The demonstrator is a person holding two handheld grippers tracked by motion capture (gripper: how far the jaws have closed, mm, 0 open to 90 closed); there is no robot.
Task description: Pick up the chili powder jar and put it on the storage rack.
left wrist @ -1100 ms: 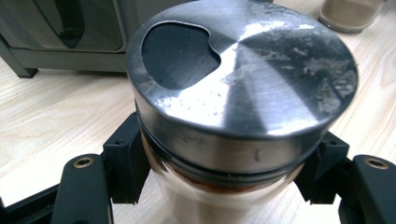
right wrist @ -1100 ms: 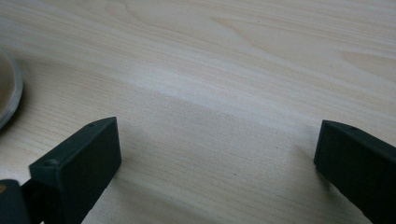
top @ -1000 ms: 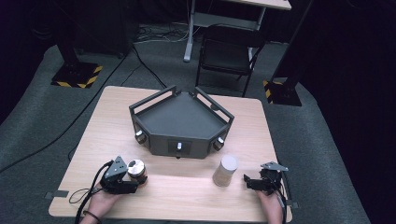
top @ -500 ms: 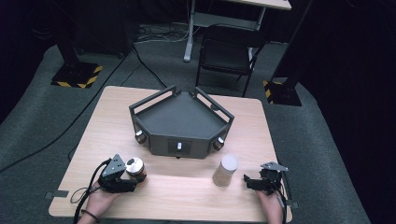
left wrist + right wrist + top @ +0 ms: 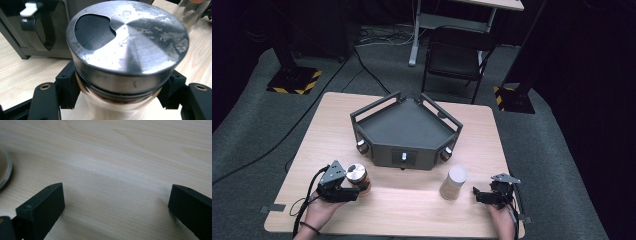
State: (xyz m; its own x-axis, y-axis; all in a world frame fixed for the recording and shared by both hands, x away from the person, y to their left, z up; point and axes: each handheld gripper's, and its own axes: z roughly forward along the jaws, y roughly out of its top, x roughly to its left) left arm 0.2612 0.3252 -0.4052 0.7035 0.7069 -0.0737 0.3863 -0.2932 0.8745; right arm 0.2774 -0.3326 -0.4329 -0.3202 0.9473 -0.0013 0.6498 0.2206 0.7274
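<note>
- The left gripper's (image 5: 343,186) fingers (image 5: 66,87) are closed around a glass jar with a brushed metal lid (image 5: 127,45), clamping just below the lid's rim; in the high view the jar stands at the table's (image 5: 412,210) front left.
- The right gripper's (image 5: 484,196) fingers (image 5: 42,211) are spread wide, holding nothing, low over bare wood.
- Risk: the grip sits on smooth glass under the lid, so a quick lift or tilt could let the jar slip.
- A white cylindrical container (image 5: 454,183) stands just beside the right gripper; a careless sweep could topple it.
- A dark angular tray (image 5: 404,131) sits behind both.
</note>
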